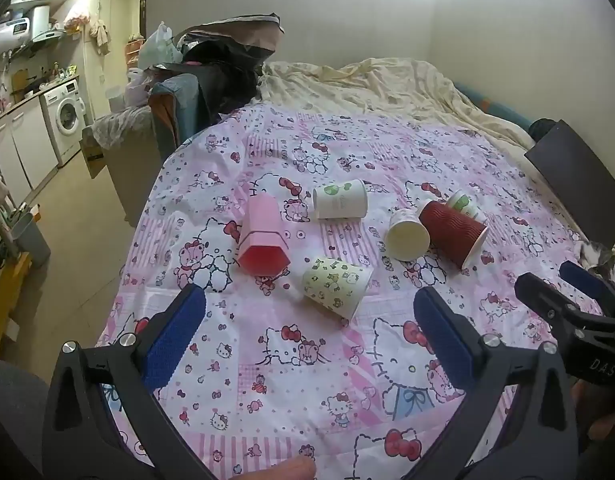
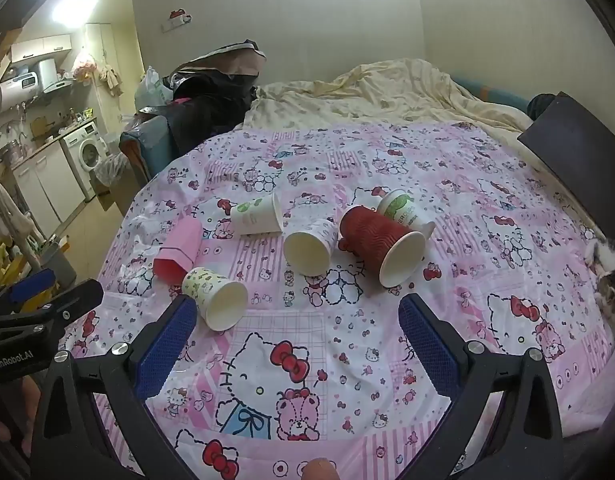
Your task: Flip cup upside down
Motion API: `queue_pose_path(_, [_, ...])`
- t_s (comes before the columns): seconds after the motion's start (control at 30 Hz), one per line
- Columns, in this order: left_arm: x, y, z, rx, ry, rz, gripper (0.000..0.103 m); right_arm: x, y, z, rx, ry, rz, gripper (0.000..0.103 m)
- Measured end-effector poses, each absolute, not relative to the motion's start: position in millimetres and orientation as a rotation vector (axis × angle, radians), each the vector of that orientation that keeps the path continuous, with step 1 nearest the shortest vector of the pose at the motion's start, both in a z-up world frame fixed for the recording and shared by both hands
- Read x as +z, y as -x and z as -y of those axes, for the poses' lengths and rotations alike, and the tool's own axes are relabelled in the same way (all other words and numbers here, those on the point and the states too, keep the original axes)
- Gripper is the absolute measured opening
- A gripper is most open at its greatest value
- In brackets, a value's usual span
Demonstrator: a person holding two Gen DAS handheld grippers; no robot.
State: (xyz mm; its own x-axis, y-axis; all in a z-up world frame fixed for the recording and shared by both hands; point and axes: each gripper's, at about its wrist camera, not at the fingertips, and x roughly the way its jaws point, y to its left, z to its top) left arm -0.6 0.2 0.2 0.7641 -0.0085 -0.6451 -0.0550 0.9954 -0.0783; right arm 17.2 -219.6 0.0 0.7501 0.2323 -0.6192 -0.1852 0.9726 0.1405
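Several cups lie on their sides on the pink cartoon-print tablecloth: a pink hexagonal cup, a green-patterned paper cup, a white cup with green print, a plain white cup, a dark red ribbed cup, and a green-and-white cup behind it. My left gripper is open and empty, just short of the patterned cup. My right gripper is open and empty, short of the cups; it also shows in the left wrist view.
A rumpled cream bedsheet lies beyond the table. A dark chair back stands at the right. Bags and clothes pile at the far left corner. A kitchen with a washing machine is at the left. A cat lies at the right edge.
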Motion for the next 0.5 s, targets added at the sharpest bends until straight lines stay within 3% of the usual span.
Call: queue_pose_path(0.5, [-1.8,2.3,-1.4,0.026,0.089,-0.707,0.103,-0.2,-17.8,220.9,0.218,-0.068,-0.690,0.103])
